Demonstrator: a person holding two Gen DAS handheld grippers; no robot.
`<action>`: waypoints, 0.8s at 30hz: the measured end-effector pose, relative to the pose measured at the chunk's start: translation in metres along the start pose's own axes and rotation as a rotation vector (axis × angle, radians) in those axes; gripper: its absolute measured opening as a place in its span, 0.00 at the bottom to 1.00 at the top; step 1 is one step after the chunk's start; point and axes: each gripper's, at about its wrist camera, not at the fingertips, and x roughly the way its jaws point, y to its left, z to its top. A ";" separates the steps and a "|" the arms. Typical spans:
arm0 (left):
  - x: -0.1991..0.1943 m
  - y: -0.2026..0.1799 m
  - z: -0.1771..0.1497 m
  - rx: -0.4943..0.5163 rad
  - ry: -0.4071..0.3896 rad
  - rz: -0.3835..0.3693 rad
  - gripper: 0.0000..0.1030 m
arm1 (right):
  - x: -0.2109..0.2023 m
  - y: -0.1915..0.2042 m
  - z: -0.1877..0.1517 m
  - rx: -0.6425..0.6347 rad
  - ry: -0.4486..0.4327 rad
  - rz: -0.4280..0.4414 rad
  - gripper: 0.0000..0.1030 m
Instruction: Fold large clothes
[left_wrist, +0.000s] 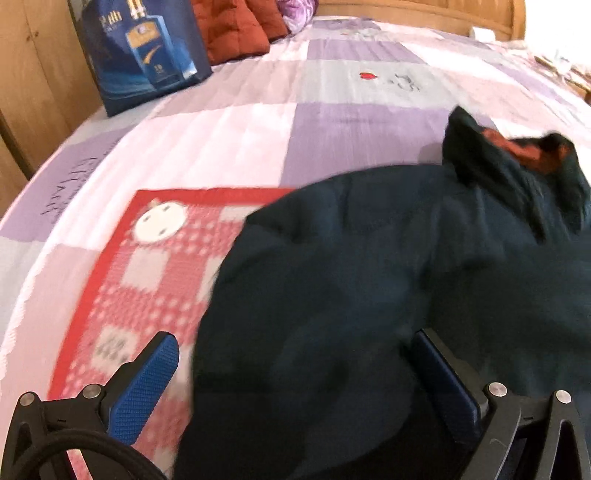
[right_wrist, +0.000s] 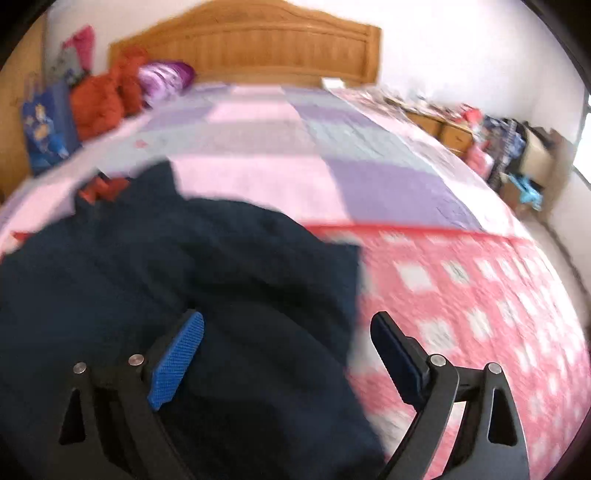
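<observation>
A large dark navy garment (left_wrist: 369, 258) lies crumpled on a red-and-white checked mat (left_wrist: 147, 266) on the bed. Its collar with an orange-red lining (left_wrist: 528, 155) points toward the headboard. My left gripper (left_wrist: 293, 338) is open wide above the garment's left edge, with dark cloth lying between its blue pads (left_wrist: 144, 387) but not pinched. In the right wrist view the garment (right_wrist: 166, 277) fills the left half, the mat (right_wrist: 461, 295) the right. My right gripper (right_wrist: 288, 317) stands open over the garment's right edge, one finger over cloth, the other over the mat.
The bed has a purple, pink and grey patchwork quilt (left_wrist: 258, 129). A blue gift bag (left_wrist: 144, 55) and red cushions (left_wrist: 236, 33) sit at the far left, by the wooden headboard (right_wrist: 258, 48). A wooden wardrobe (left_wrist: 33, 74) stands left; cluttered furniture (right_wrist: 498, 140) lines the right side.
</observation>
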 end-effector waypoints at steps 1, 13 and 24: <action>0.002 0.003 -0.011 0.019 -0.001 -0.002 1.00 | 0.010 -0.009 -0.010 0.003 0.058 -0.018 0.92; -0.043 -0.017 -0.055 0.089 -0.020 -0.008 1.00 | -0.032 -0.017 -0.053 0.002 0.000 -0.068 0.90; -0.054 -0.015 -0.072 0.033 0.005 -0.029 1.00 | -0.071 -0.022 -0.063 0.118 -0.067 -0.065 0.86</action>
